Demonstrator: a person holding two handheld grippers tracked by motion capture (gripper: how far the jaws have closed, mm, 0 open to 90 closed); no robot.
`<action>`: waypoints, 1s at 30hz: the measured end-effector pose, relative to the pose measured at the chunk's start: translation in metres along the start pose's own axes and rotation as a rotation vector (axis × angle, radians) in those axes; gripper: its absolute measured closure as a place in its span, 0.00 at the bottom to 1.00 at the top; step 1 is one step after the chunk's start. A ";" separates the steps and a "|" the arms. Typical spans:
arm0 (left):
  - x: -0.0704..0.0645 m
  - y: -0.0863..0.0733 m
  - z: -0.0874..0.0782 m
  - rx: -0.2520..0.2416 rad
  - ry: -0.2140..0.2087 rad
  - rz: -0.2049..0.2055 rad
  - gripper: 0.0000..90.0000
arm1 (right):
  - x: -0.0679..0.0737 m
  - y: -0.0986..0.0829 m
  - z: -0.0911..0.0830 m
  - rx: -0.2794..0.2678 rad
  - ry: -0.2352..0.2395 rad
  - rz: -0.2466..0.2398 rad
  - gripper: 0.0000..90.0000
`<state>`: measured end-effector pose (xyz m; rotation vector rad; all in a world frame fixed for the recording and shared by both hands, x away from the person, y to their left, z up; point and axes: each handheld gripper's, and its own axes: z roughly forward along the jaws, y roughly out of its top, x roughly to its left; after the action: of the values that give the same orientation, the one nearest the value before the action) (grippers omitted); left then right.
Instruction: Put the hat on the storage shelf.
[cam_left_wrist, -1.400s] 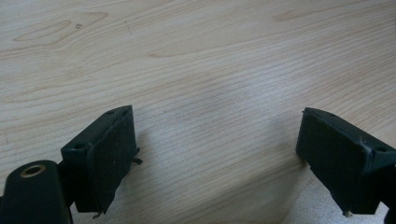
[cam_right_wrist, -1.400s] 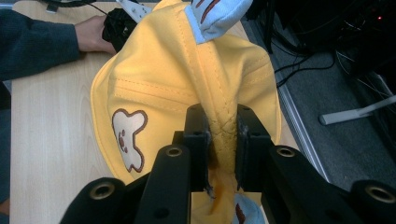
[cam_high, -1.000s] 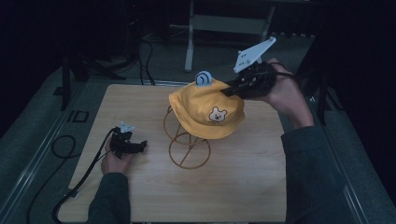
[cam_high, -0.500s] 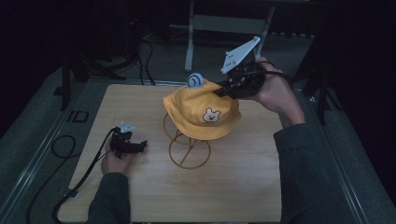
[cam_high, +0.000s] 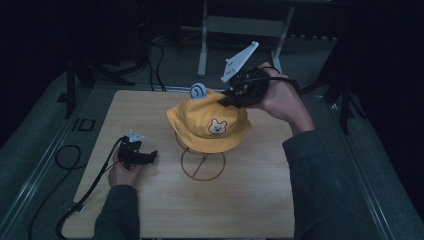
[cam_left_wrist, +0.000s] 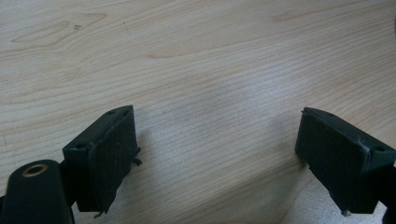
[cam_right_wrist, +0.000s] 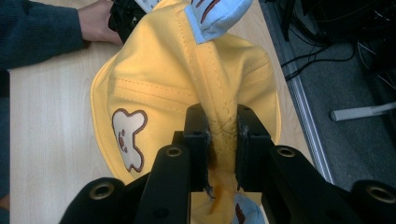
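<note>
A yellow child's hat (cam_high: 209, 125) with a bear patch and a blue ear hangs over a gold wire stand (cam_high: 202, 164) at the table's middle. My right gripper (cam_high: 231, 96) is shut on a fold of the hat's crown; in the right gripper view the yellow fabric (cam_right_wrist: 219, 135) is pinched between the two black jaws. My left gripper (cam_high: 145, 156) rests low on the table at the left, held by a hand. In the left gripper view its fingers (cam_left_wrist: 105, 154) stand wide apart over bare wood, with nothing between them.
The wooden table (cam_high: 150, 210) has a label reading ID at its left rim. A black cable (cam_high: 67, 165) trails off the left edge. Grey floor, a white frame leg (cam_high: 202, 45) and dark stands lie beyond the far edge.
My right gripper has carried the hat leftward and a little lower over the wire stand. The left gripper has stayed where it was.
</note>
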<state>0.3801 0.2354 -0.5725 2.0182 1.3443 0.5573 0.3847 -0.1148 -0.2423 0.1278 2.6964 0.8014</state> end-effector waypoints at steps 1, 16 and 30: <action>0.000 0.000 0.000 0.000 0.000 0.000 0.14 | 0.000 0.000 0.000 0.000 0.000 0.000 0.86; 0.000 0.000 0.000 0.000 0.000 0.000 0.14 | 0.004 0.023 0.020 0.038 0.034 -0.024 0.86; 0.000 0.000 0.000 0.000 0.000 0.001 0.14 | 0.008 0.029 0.042 0.089 0.054 -0.041 0.85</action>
<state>0.3800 0.2353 -0.5725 2.0184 1.3435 0.5574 0.3909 -0.0674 -0.2620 0.0716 2.7765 0.6829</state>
